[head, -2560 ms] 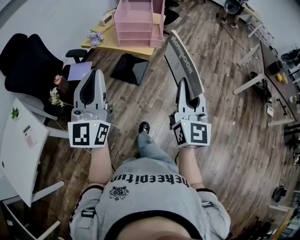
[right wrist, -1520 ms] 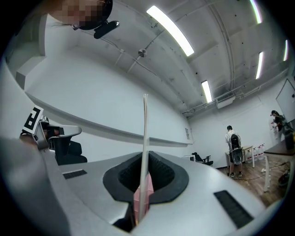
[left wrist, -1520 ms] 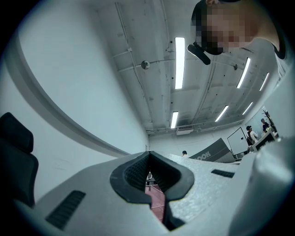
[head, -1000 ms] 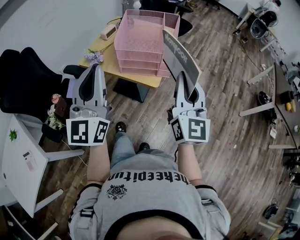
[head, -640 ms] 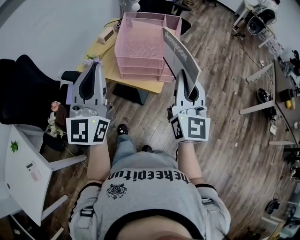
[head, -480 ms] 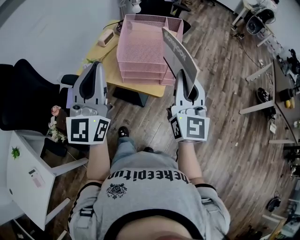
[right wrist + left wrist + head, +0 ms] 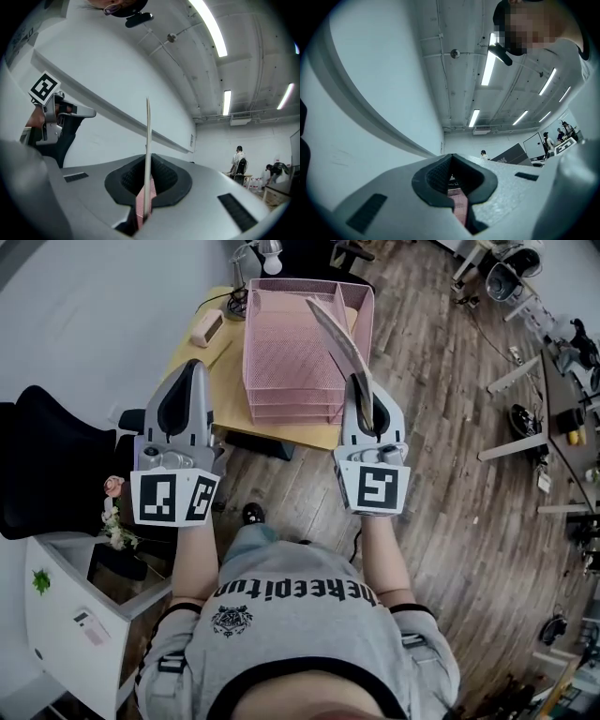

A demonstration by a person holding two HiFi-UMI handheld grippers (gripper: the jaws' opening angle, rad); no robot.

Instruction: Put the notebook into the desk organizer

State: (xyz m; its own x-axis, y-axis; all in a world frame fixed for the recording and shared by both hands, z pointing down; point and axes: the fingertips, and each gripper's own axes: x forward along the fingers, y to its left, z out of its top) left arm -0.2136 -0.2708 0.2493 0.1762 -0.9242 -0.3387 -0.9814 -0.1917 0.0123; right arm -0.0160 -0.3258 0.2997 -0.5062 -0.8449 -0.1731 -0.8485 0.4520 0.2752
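The pink mesh desk organizer [image 7: 291, 352] stands on a yellow desk [image 7: 223, 352] just ahead of me. My right gripper [image 7: 360, 392] is shut on the lower edge of the grey notebook [image 7: 337, 338]. The notebook stands upright, nearly edge-on, and leans over the organizer's right part. In the right gripper view the notebook [image 7: 148, 140] is a thin vertical line pinched between the jaws of the right gripper [image 7: 147, 160]. My left gripper [image 7: 194, 369] hovers at the desk's front left edge, shut and holding nothing. In its own view the left gripper [image 7: 452, 157] shows its pads meeting.
A small beige device [image 7: 206, 327] lies at the desk's left. A lamp [image 7: 268, 251] stands behind the organizer. A black chair [image 7: 42, 465] and a white table [image 7: 80, 620] are at my left, with wooden floor [image 7: 441, 456] at my right. People stand far off [image 7: 239, 161].
The desk and organizer have come closer and lower in the head view. The notebook has turned more edge-on and now overlaps the organizer's right side. Both grippers have kept their state.
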